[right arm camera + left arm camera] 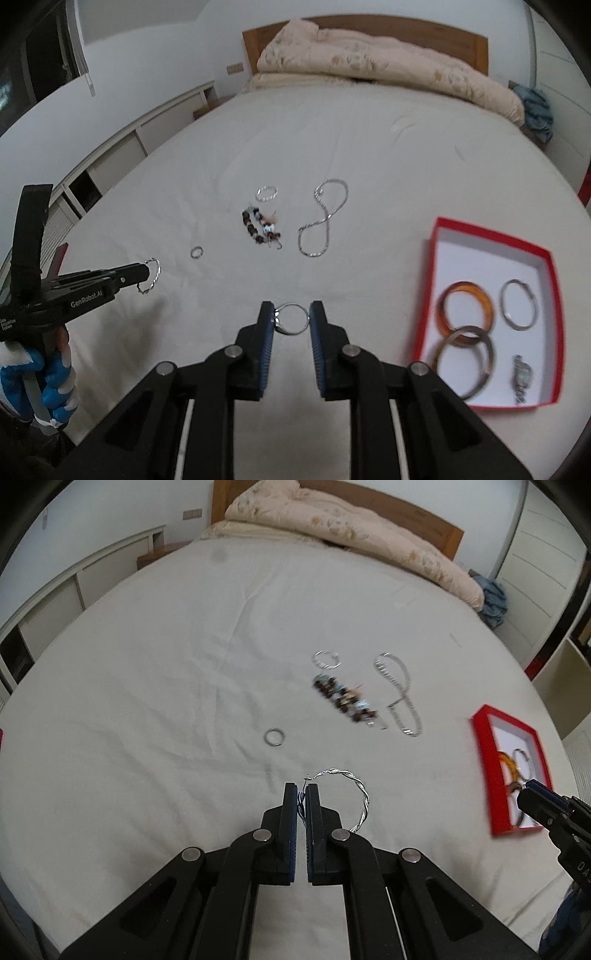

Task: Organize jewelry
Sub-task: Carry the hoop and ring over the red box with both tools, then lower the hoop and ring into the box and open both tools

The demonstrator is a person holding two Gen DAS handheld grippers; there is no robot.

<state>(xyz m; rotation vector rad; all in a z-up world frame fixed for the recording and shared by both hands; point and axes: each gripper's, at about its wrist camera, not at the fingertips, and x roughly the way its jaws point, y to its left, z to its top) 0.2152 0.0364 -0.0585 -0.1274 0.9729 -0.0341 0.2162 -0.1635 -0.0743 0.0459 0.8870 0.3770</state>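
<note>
My left gripper [302, 794] is shut on a twisted silver hoop [354, 794], which sticks out to the right of the fingers above the white bed sheet. The same left gripper [146, 273] shows at the left of the right wrist view with the hoop [150, 278] hanging from its tip. My right gripper [290, 314] is shut on a small silver ring [291, 318], held between the blue pads. On the sheet lie a small ring [274, 736], a silver hoop [325, 658], a beaded bracelet [345, 699] and a silver chain [400, 694].
A red box [491, 240] with a white inside sits at the right, holding an amber bangle [466, 309], a metal bangle [465, 363], a silver hoop [519, 304] and a small dark piece [520, 378]. A folded duvet [388, 59] lies at the headboard. A gloved hand [48, 384] holds the left tool.
</note>
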